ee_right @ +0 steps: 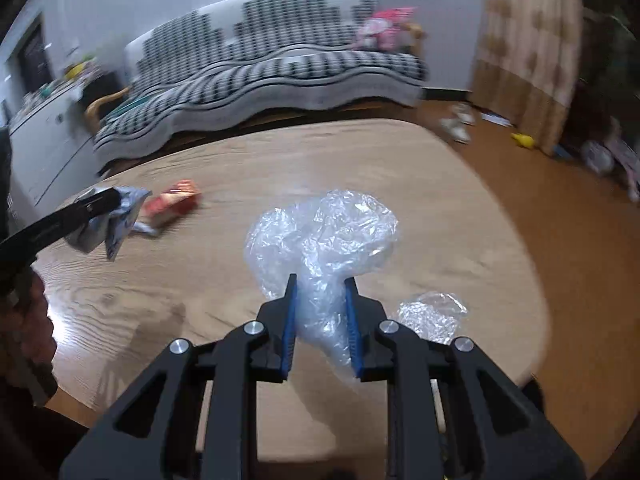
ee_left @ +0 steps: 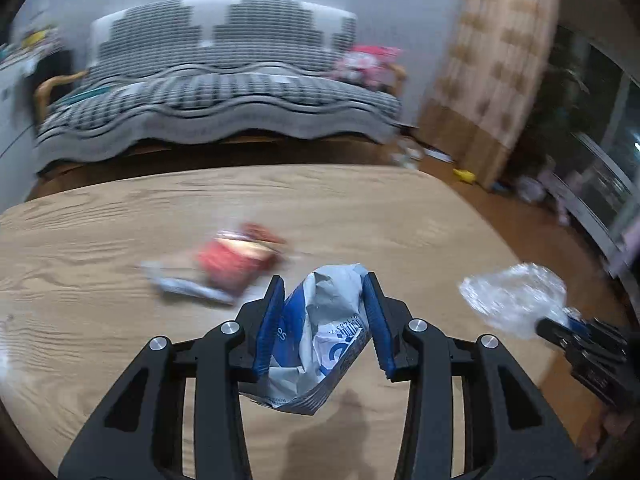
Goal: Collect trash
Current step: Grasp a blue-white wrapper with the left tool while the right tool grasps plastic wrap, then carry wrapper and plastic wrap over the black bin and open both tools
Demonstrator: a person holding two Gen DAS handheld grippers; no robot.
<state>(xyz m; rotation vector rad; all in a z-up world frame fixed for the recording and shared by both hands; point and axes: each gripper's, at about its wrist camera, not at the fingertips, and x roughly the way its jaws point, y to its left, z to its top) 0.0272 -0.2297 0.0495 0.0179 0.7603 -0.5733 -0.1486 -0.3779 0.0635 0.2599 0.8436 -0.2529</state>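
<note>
My left gripper [ee_left: 323,280] is shut on a crumpled blue-and-white wrapper [ee_left: 320,340], held above the wooden table [ee_left: 360,208]. The same wrapper [ee_right: 116,220] and the left gripper [ee_right: 100,204] show at the left of the right wrist view. My right gripper [ee_right: 320,280] is shut on a bunched clear plastic bag [ee_right: 324,236], lifted off the table [ee_right: 460,208]; that bag [ee_left: 512,296] and the right gripper [ee_left: 560,326] appear at the right of the left wrist view. A red snack packet [ee_left: 236,260] [ee_right: 172,202] and a silver-blue wrapper [ee_left: 188,286] lie on the table. A small clear plastic scrap [ee_right: 432,314] lies near the right edge.
A sofa with a grey-and-white cover [ee_left: 224,92] stands behind the table. A beige curtain [ee_left: 492,60] hangs at the right, with small items on the wooden floor [ee_right: 560,220] below it. A white cabinet [ee_right: 44,148] stands at the left. A person's hand [ee_right: 28,320] holds the left gripper.
</note>
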